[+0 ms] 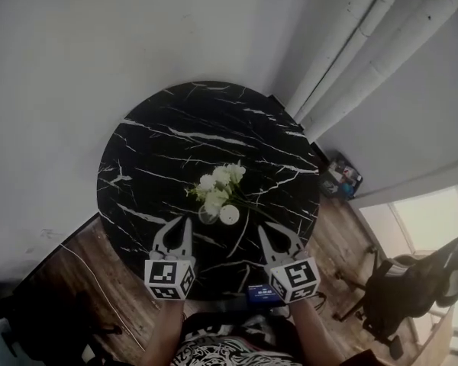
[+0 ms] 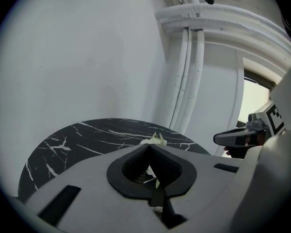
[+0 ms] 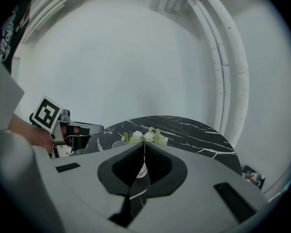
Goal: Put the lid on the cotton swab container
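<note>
on the round black table [image 1: 137,166], near its middle, a white lid [image 1: 229,214] is lying just beside what looks like a small clear container [image 1: 207,216], with white flowers [image 1: 220,181] sitting right behind them. both are lying ahead of the two grippers. the left gripper [image 1: 180,223] is hovering over the near edge with its jaws pressed together on nothing. the right gripper [image 1: 273,232] is hovering likewise, tips meeting, empty. a chair [image 1: 412,280] is standing off to the right.
</note>
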### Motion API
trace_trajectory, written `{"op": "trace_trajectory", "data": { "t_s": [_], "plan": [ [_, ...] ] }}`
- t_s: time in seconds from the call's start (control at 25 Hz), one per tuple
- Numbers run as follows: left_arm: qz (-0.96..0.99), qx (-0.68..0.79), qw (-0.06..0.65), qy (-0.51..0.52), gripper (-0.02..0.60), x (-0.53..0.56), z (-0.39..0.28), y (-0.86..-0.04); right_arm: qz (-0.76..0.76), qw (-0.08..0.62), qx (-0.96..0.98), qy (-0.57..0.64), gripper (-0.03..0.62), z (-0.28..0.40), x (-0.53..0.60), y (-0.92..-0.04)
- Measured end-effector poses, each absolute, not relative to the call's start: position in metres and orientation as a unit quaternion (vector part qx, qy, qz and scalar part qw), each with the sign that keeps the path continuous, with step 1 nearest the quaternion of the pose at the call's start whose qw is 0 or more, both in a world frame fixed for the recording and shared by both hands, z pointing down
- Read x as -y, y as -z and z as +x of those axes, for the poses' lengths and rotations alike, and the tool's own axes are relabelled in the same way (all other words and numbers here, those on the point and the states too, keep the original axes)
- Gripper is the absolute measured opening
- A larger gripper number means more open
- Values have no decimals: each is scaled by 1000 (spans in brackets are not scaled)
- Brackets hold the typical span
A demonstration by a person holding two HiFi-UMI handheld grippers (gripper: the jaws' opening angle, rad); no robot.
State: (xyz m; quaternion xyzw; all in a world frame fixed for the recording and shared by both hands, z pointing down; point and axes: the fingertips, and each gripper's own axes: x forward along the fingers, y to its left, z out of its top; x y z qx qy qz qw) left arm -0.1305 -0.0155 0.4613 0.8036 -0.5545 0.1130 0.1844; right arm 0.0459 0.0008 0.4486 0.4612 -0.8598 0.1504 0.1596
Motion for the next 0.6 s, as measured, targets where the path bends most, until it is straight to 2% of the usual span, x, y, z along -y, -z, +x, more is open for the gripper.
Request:
{"op": "trace_trajectory", "data": {
  "t_s": [0.6],
  "plan": [
    [791,551,219,-151,14,21,-125,-504,403,186,879,-175,18,19,15,-488]
  ]
}}
